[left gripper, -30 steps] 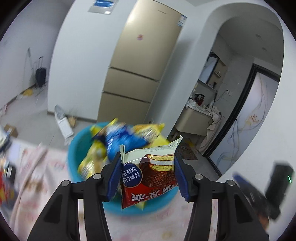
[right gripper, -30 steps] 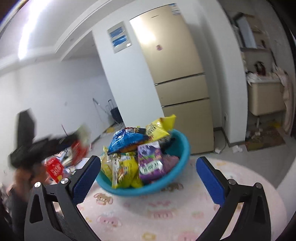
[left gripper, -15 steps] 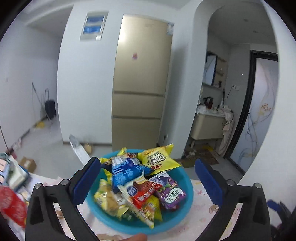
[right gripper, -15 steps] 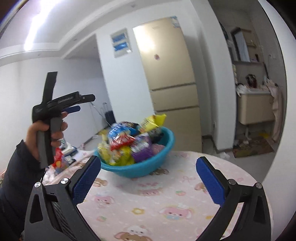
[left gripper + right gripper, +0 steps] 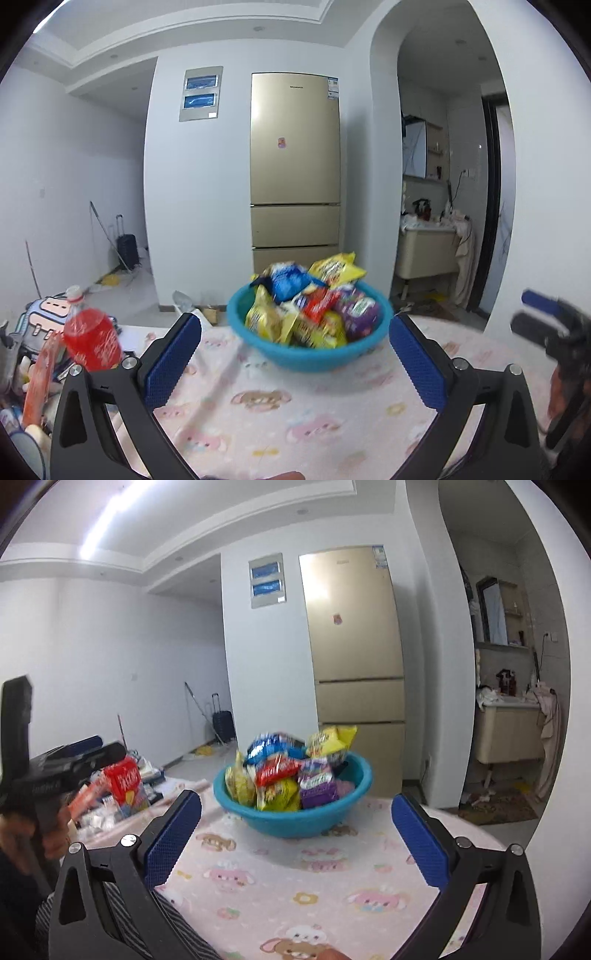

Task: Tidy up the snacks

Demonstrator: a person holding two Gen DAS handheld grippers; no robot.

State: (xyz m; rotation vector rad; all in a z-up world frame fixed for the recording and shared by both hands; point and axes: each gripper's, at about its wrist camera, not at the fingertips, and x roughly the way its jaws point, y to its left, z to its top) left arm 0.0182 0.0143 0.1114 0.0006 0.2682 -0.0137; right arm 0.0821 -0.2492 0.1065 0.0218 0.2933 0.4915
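A teal plastic bowl (image 5: 306,354) heaped with several snack packets stands on the pink cartoon tablecloth; the red-brown cake packet (image 5: 317,303) lies on top of the pile. My left gripper (image 5: 295,354) stands wide open, nothing between its blue pads, set back from the bowl. In the right wrist view the same bowl (image 5: 295,818) sits ahead of my right gripper (image 5: 295,834), also wide open and holding nothing. The left gripper's body (image 5: 55,771) shows at that view's left edge, held in a hand.
A red drink bottle (image 5: 92,338), a cartoon backpack (image 5: 44,317) and more packets crowd the table's left side. A red box (image 5: 125,788) stands there too. A gold fridge (image 5: 295,166) is behind the table. Tablecloth (image 5: 295,882) lies bare in front of the bowl.
The left gripper opened and let go of the red-brown cake packet, which now lies in the bowl. Both grippers have drawn back from the bowl, and the left one levelled out.
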